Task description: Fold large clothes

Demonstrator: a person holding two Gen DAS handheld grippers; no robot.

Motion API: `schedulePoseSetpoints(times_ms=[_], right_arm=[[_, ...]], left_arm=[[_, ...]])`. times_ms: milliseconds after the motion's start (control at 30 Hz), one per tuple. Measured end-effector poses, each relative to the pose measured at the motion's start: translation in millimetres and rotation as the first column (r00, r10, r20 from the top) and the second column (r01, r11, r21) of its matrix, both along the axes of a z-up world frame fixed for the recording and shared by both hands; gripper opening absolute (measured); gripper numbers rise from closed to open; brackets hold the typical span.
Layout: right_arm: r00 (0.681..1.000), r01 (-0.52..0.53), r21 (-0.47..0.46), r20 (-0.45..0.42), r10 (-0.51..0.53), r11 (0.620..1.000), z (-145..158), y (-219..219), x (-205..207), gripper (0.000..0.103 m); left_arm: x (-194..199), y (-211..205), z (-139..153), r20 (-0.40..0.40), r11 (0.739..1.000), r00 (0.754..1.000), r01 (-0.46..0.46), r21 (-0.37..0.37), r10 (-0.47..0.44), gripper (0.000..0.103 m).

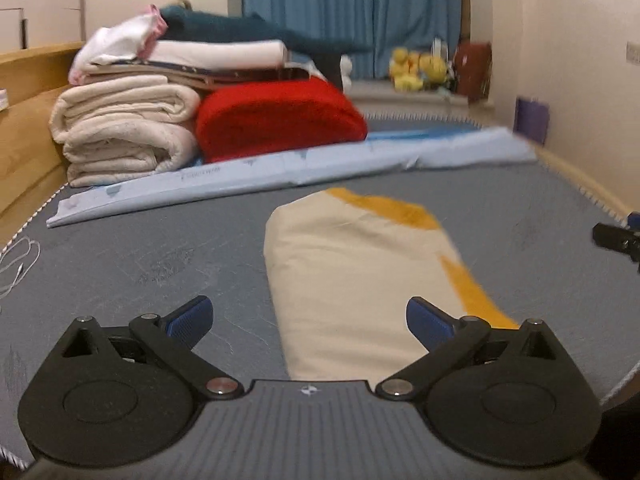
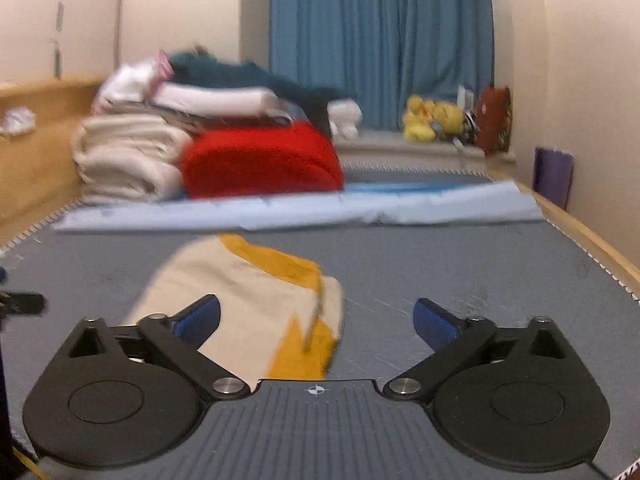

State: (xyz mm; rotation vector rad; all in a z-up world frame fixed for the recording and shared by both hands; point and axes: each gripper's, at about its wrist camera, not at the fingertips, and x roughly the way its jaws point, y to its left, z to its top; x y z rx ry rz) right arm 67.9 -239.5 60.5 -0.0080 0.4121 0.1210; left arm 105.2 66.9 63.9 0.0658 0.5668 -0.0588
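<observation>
We saw both wrist views look forward and slightly downward, low over the bed [image 1: 120, 256], toward the blue curtain [image 1: 352, 12]; both shared the folded cream-and-yellow cloth [image 1: 352, 280] and the stacked linens [image 1: 124, 136].

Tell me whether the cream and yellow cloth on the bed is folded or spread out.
Folded. The cream and yellow cloth lies as a narrow, thick bundle with a rounded doubled edge on the grey bed, with neither gripper holding it.

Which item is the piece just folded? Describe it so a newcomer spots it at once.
On the grey mattress, look nearer than the long pale blue sheet and the stack with the red blanket. The folded cloth lies alone in the middle, cream with mustard-yellow patches, unlike anything else there.
</observation>
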Motion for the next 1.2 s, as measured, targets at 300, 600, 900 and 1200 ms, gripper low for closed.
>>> schedulePoseSetpoints(times_ms=[300, 600, 900, 1200], right_arm=[[0.999, 0.046, 0.024, 0.006, -0.046, 0.999, -22.8, 28.5, -89.6, 0.102], [0.998, 0.031, -0.091, -0.044, -0.035, 0.995, -46.2, 45.3, -72.1, 0.102], [0.997, 0.025, -0.063, -0.070, -0.030, 0.998, -56.0, 49.5, -58.0, 0.102], [0.998, 0.004, -0.053, -0.069, -0.007, 0.999, -56.0, 57.5, -57.5, 0.102]], left_arm=[[-93.2, -21.9, -33.4, 0.095, 0.995, 0.995, -0.019, -0.103, 0.028, 0.103], [-66.6, -31.5, -59.1, 0.035, 0.994, 0.994, -0.100, -0.045, 0.102, 0.103], [-52.0, -30.9, -66.5, -0.009, 0.993, 0.995, -0.100, -0.067, 0.100, 0.103], [-46.7, -32.6, -71.0, -0.041, 0.992, 0.995, -0.092, -0.088, 0.089, 0.103]])
